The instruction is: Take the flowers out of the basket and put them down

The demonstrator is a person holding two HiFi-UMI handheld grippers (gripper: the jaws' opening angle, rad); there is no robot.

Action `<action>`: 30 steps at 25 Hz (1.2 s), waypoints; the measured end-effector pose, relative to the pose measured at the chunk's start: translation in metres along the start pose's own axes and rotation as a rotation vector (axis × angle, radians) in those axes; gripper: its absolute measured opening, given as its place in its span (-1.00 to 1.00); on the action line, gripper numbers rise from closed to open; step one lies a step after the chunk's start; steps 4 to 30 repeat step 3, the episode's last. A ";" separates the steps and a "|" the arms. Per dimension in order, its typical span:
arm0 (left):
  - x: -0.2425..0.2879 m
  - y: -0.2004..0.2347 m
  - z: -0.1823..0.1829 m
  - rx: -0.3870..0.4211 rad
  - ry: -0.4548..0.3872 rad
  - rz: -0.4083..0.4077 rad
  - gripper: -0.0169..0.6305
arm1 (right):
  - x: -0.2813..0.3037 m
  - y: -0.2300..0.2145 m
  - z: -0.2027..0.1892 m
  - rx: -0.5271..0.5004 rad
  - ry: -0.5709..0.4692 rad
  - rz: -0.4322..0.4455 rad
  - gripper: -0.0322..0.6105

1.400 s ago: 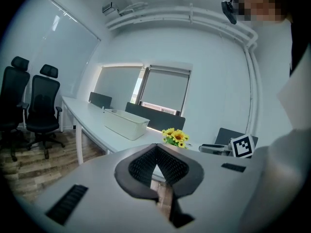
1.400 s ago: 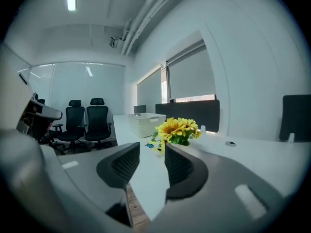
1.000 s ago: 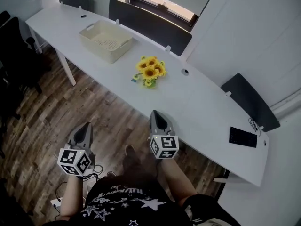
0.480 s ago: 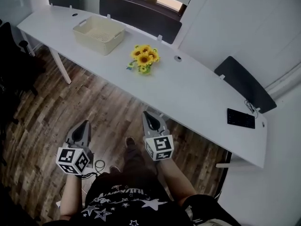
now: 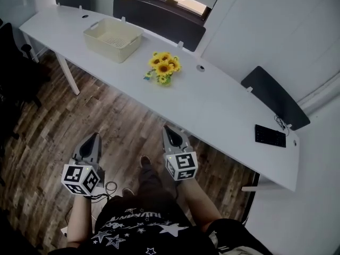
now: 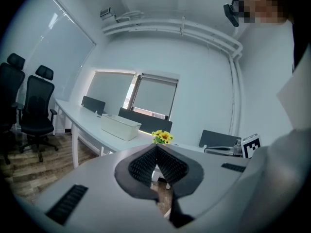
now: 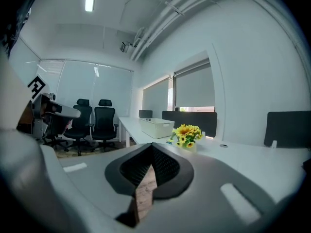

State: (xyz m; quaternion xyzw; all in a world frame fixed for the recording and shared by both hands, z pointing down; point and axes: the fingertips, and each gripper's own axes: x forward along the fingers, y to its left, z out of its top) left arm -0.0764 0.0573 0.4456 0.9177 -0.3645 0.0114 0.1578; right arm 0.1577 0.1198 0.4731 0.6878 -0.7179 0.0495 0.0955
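Note:
A bunch of yellow sunflowers (image 5: 163,68) lies on the long white table (image 5: 223,110), to the right of the cream basket (image 5: 112,38), which looks empty. Both grippers hang well back from the table, over the wooden floor in front of the person. My left gripper (image 5: 93,141) is shut with nothing in it. My right gripper (image 5: 171,130) is shut and empty too. In the left gripper view the sunflowers (image 6: 162,137) and basket (image 6: 120,126) show far beyond the tips (image 6: 156,147). In the right gripper view the sunflowers (image 7: 187,134) and basket (image 7: 156,127) lie ahead.
Dark chair backs (image 5: 158,21) line the table's far side. A black keyboard (image 5: 270,136) rests near the table's right end. Black office chairs (image 7: 93,123) stand to the left. A cable and power strip (image 5: 109,187) lie on the wooden floor by the person's feet.
The head view has pulled back and tilted, so table, basket and flowers sit higher in the picture. Both grippers stay shut and low near the person's body.

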 end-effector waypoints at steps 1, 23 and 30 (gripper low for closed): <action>0.001 0.000 0.002 0.002 -0.002 0.000 -0.92 | 0.001 0.000 0.002 -0.002 -0.001 0.002 -0.89; 0.002 0.000 0.007 0.007 -0.006 -0.002 -0.92 | 0.003 0.000 0.005 -0.006 -0.004 0.006 -0.89; 0.002 0.000 0.007 0.007 -0.006 -0.002 -0.92 | 0.003 0.000 0.005 -0.006 -0.004 0.006 -0.89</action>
